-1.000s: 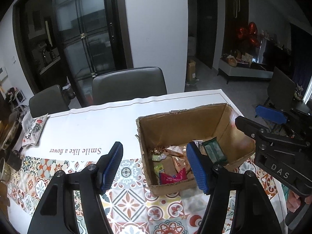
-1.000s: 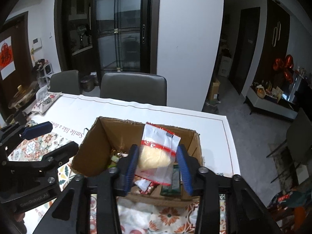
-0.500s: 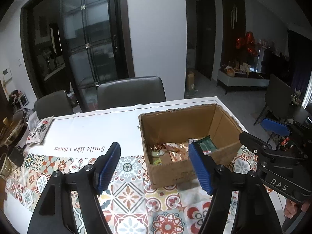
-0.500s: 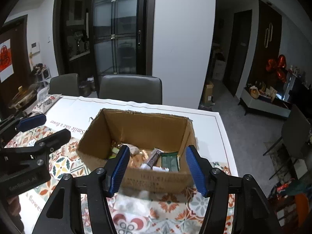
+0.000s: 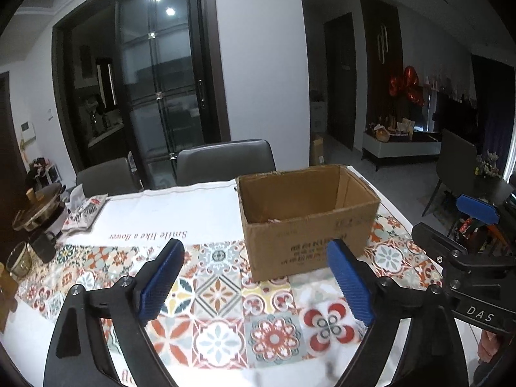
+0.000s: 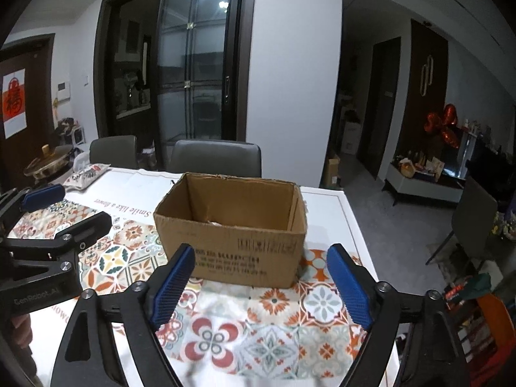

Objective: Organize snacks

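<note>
An open brown cardboard box (image 5: 309,225) stands on the patterned tablecloth; it also shows in the right wrist view (image 6: 232,242). Its front wall hides most of the snacks inside; only a pale scrap (image 6: 214,223) shows. My left gripper (image 5: 258,277) is open and empty, low over the cloth, in front of the box. My right gripper (image 6: 259,280) is open and empty, in front of the box too. The right gripper appears at the right edge of the left wrist view (image 5: 464,235), and the left gripper at the left edge of the right wrist view (image 6: 54,213).
A snack packet (image 5: 85,211) lies at the table's far left, near a pot (image 5: 38,213), a dark mug (image 5: 42,245) and a glass (image 5: 19,259). Two grey chairs (image 5: 225,161) stand behind the table. The table's right edge (image 6: 354,219) drops to the floor.
The right gripper let go of the clear snack bag into the box and opened. Both grippers have pulled back and sunk, so the box's front wall now hides its contents.
</note>
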Available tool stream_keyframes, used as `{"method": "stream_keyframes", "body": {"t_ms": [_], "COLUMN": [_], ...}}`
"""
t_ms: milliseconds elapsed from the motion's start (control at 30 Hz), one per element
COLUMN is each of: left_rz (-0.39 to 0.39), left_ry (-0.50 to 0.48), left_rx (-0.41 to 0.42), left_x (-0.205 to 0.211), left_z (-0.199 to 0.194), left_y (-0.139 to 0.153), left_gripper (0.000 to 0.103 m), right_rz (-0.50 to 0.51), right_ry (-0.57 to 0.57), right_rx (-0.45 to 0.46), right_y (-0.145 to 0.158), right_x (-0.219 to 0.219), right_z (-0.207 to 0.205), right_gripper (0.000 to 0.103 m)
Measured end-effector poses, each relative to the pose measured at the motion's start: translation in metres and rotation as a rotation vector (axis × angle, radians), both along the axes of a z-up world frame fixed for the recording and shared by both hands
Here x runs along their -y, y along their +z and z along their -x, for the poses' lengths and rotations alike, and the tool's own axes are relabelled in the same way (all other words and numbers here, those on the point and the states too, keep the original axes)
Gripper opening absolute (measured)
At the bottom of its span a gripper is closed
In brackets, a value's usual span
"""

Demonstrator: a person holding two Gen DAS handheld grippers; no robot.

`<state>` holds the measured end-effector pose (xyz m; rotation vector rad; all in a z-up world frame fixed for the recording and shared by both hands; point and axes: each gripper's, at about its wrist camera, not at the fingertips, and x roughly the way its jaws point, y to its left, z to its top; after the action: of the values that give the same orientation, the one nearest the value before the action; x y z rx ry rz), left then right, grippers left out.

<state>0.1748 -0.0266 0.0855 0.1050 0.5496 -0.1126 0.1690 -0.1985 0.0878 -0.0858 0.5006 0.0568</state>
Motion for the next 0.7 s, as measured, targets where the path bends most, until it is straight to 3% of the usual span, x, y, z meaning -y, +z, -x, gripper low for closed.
{"method": "stream_keyframes", "body": {"t_ms": [300,467,700], "left_rz": [0.004,0.041,0.033], "left_ry": [0.014,0.018,0.024], "left_rx": [0.028,0.034,0.082], "left_x": [0.003,0.001,0.001], "left_z": [0.058,0.079,0.103], "left_y": [-0.015,-0.018,-0.024], "left_gripper": [0.096,0.096,0.102], "right_rz": [-0.029,-0.045,-0.080], "right_ry": [-0.012,-0.022,-0.022], "right_rx": [0.024,0.042,0.059], "right_y": [-0.012,-0.017,-0.024], "right_x": [0.011,0.017,0.019], "right_z": [0.052,0.077,0.099], "right_gripper": [0.087,0.087,0.087]}}
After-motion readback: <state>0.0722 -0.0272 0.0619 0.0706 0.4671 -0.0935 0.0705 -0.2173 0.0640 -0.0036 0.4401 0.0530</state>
